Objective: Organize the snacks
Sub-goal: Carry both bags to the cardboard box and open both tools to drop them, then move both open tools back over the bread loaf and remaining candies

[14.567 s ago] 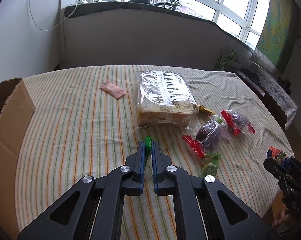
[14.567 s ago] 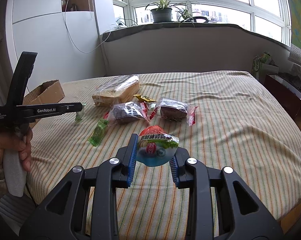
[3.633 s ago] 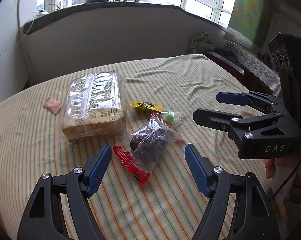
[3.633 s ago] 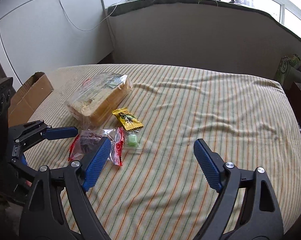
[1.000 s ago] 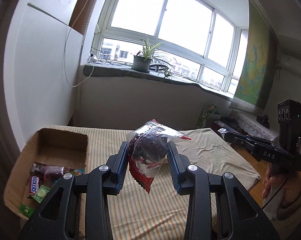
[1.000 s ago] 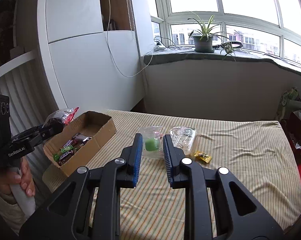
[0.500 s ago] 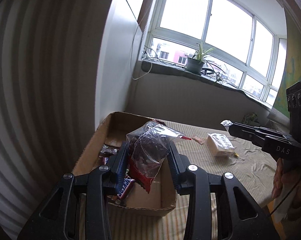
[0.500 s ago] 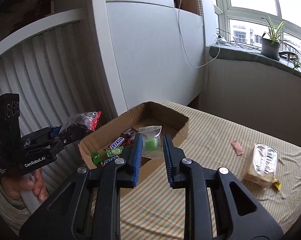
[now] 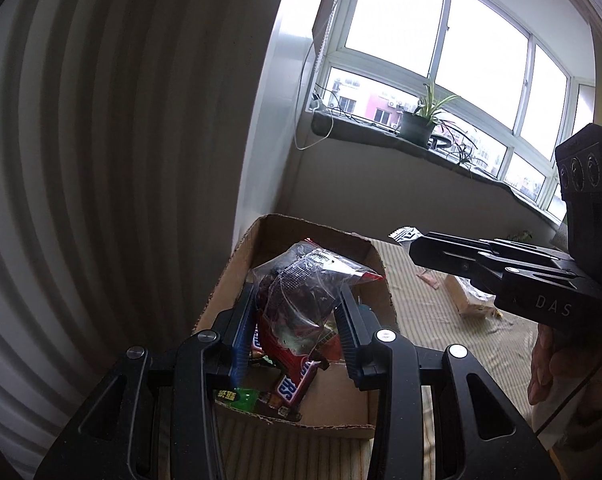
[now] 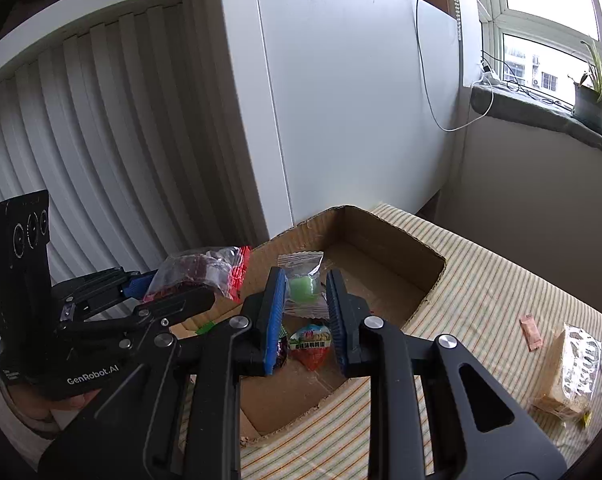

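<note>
Striped cloth (image 10: 501,280), cardboard box (image 10: 381,240); both tools grip crinkly clear packets.

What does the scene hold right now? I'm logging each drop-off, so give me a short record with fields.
left gripper: shut on a clear bag of dark snacks, held over the cardboard box
right gripper: shut on a clear packet with a green sweet, also over the box
box contents: Snickers bar, green wrapper, red-and-green pouch
left on the striped cloth: bagged bread, pink wrapper
step: neither snack released yet
</note>
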The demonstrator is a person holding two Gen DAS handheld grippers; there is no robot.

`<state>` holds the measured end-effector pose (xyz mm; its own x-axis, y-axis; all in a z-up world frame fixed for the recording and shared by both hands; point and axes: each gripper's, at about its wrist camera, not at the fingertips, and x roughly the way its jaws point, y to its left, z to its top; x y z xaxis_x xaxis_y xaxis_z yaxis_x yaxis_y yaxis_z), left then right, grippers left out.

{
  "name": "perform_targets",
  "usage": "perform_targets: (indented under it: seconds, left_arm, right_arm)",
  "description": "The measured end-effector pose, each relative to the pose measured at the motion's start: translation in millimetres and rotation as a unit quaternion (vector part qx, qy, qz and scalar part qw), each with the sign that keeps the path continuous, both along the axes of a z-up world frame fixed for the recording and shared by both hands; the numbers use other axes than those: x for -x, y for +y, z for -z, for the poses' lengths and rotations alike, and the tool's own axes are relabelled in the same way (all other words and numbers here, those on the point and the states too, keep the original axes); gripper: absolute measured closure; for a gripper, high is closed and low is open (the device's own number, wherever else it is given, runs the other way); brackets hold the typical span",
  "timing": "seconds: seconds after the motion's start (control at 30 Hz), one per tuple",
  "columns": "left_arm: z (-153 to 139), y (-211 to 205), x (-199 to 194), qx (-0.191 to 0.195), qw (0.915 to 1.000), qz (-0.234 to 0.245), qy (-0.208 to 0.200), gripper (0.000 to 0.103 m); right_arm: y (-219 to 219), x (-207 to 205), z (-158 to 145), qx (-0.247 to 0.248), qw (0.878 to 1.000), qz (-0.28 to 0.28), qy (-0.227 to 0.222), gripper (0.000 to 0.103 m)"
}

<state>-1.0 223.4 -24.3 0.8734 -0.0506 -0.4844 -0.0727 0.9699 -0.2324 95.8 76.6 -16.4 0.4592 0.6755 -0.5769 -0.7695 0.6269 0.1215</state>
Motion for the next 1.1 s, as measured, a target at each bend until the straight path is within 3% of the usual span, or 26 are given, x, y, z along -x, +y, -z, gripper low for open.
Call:
perform_targets:
  seconds: [0.1,0.17,0.23,0.3,0.5,0.53,0.63,0.87,0.97,1.0,1.07,1.1]
  left_arm:
    - [10.6,-0.6,-10.4,0.001,0.9998,0.010,0.017,0.066]
    - [18.7,-2.0,-18.7,-0.008,0.9992,0.020,0.034,0.065]
    - [24.9,-8.1,-26.5,-0.028,0.9982,0.022,0.049,0.055]
    - [27.3,-10.3,-29.4,-0.037,0.9979,0.015,0.051,0.040]
    - [23.9,2.8,-22.7,-0.020,0.9985,-0.011,0.049,0.036]
    - [21.5,4.2,-22.8,-0.016,0.9987,-0.014,0.046,0.036]
    - [17.1,8.4,-19.9,-0.012,0.9988,-0.025,0.041,0.036]
    - [6.9,14.3,0.5,-0.002,0.9985,-0.046,0.028,0.031]
    - [1.7,13.8,6.1,-0.003,0.9981,-0.056,0.024,0.031]
    - [-0.1,13.7,8.4,-0.003,0.9981,-0.057,0.022,0.031]
    - [-3.3,11.6,9.9,-0.007,0.9981,-0.059,0.019,0.031]
    - [-5.0,9.8,10.1,-0.010,0.9980,-0.060,0.018,0.030]
  right_arm:
    - [11.4,-16.4,8.7,0.007,1.000,-0.002,0.005,0.081]
    - [17.5,-26.5,16.7,0.018,1.000,-0.006,0.017,0.072]
    - [15.4,-31.4,22.3,0.014,1.000,0.002,0.021,0.070]
    - [9.0,-33.9,25.8,0.010,1.000,0.007,0.027,0.069]
    - [-7.6,-34.5,28.7,0.011,0.999,0.032,0.029,0.069]
    - [-8.0,-31.8,27.7,0.013,0.999,0.031,0.027,0.066]
    - [-8.1,-20.2,23.6,0.014,0.999,0.026,0.015,0.038]
    - [-1.5,8.3,15.1,0.009,1.000,0.014,-0.023,0.037]
    - [-7.4,10.8,12.4,-0.005,1.000,0.020,-0.013,0.037]
    - [-11.0,11.0,11.1,-0.011,1.000,0.023,-0.011,0.034]
    - [-18.0,11.3,9.6,-0.020,0.999,0.030,-0.009,0.012]
    - [-21.9,11.8,9.4,-0.020,0.999,0.033,-0.010,0.009]
